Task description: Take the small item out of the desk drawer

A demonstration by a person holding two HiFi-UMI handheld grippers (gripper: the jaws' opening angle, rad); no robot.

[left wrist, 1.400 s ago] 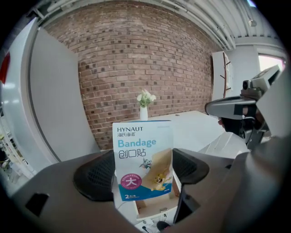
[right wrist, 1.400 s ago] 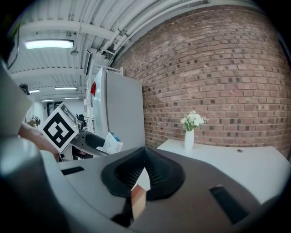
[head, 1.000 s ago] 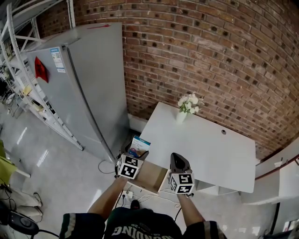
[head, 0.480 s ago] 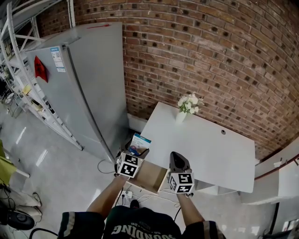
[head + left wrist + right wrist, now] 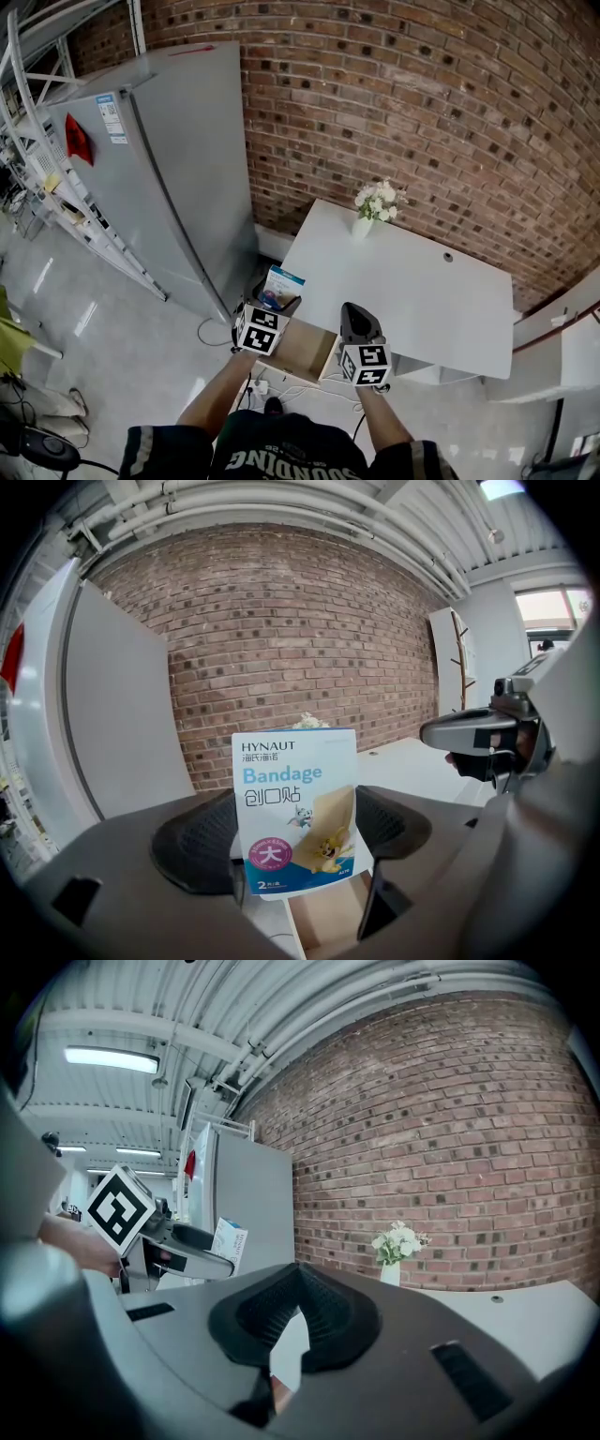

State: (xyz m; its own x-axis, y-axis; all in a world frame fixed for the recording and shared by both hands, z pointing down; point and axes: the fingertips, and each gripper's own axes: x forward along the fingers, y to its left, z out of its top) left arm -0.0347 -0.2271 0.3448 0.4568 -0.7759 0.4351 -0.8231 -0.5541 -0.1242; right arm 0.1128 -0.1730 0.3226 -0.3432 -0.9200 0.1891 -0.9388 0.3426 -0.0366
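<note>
A white and blue bandage box stands upright between the pads of my left gripper, which is shut on its lower part. In the head view the box and left gripper hang just left of the open drawer, above the floor. The drawer's wooden inside shows below the box. My right gripper hovers over the desk's near left corner; its jaws are shut with nothing between them. From the right gripper view the box shows at the left.
The white desk stands against a brick wall, with a vase of white flowers at its back left. A tall grey cabinet stands left of the desk. Cables lie on the floor under the drawer.
</note>
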